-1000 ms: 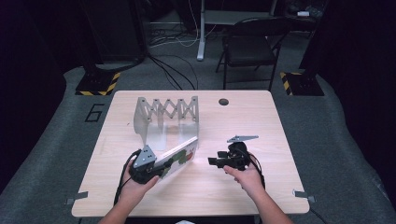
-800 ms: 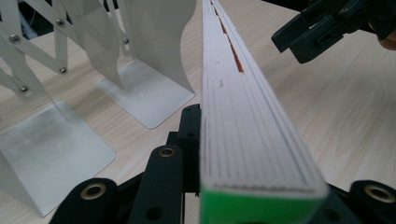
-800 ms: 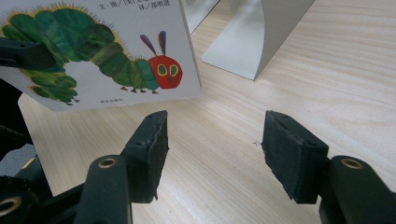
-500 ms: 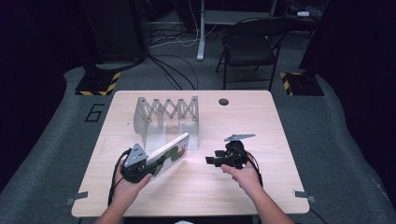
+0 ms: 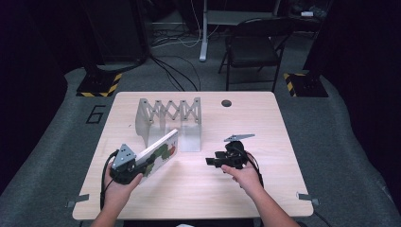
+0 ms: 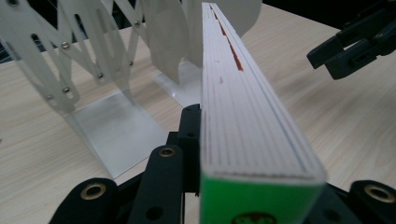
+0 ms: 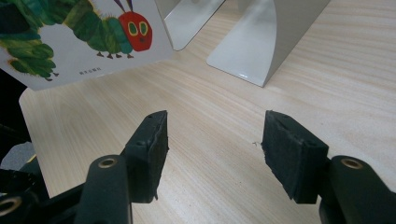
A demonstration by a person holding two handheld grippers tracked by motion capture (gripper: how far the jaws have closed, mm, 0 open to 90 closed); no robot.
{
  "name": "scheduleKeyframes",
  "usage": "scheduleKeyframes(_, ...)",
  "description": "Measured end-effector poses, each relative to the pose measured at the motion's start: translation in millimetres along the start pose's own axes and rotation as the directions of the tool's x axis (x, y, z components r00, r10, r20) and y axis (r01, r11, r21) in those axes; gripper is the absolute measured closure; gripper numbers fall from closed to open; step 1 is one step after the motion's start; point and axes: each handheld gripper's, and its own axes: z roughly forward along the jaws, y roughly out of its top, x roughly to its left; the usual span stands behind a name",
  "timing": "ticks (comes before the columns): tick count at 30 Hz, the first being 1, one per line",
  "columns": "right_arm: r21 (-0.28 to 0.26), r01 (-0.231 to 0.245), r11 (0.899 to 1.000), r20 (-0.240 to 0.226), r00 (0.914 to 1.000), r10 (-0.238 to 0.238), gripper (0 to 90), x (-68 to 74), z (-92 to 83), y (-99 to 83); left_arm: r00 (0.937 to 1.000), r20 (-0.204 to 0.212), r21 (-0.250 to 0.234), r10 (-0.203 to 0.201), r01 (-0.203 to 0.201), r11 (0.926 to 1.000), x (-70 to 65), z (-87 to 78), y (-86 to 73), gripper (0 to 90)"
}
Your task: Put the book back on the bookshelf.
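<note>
Left tool (image 5: 126, 163) is clamping the book (image 5: 158, 152) by its near end and is swinging it up and left since a second ago; its far corner is now pointing at the accordion rack (image 5: 168, 116) on the table (image 5: 265, 189). Looks like slotting is coming next. Right tool (image 5: 226, 159) is idling beside it, part open, gripping nothing

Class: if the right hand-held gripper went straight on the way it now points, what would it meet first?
Probably the book held in the left hand-held gripper, or the white rack's foot beside it; depth is unclear. The right hand-held gripper is open and empty.
</note>
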Motion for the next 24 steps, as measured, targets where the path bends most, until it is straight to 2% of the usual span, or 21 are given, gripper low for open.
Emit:
scheduleKeyframes(6, 0.009, 0.008, 1.000, -0.003, 1.0000, -0.008, 40.6, -0.6, 4.4, 1.6, 0.9983, -0.049, -0.015, -0.032, 0.031, 0.9994, 13.1, -9.9, -3.5, 75.5)
scheduleKeyframes(11, 0.010, 0.012, 1.000, -0.006, 0.9999, -0.012, 40.6, -1.6, 6.3, 2.8, 0.9935, -0.091, -0.036, -0.069, 0.066, 0.9972, 22.9, -16.7, -7.0, 75.5)
scheduleKeyframes(14, 0.009, 0.016, 1.000, -0.005, 0.9999, -0.016, 40.6, -1.6, 7.2, 3.0, 0.9907, -0.104, -0.034, -0.087, 0.084, 0.9959, 26.8, -19.7, -8.7, 75.5)
scheduleKeyframes(19, 0.011, 0.017, 1.000, -0.005, 0.9998, -0.017, 40.6, -1.7, 7.6, 3.0, 0.9886, -0.119, -0.039, -0.093, 0.089, 0.9953, 31.6, -21.4, -10.0, 75.5)
scheduleKeyframes(24, 0.010, 0.008, 1.000, -0.005, 1.0000, -0.008, 40.6, -1.9, 7.3, 3.0, 0.9859, -0.129, -0.035, -0.107, 0.103, 0.9940, 31.0, -18.7, -11.6, 75.4)
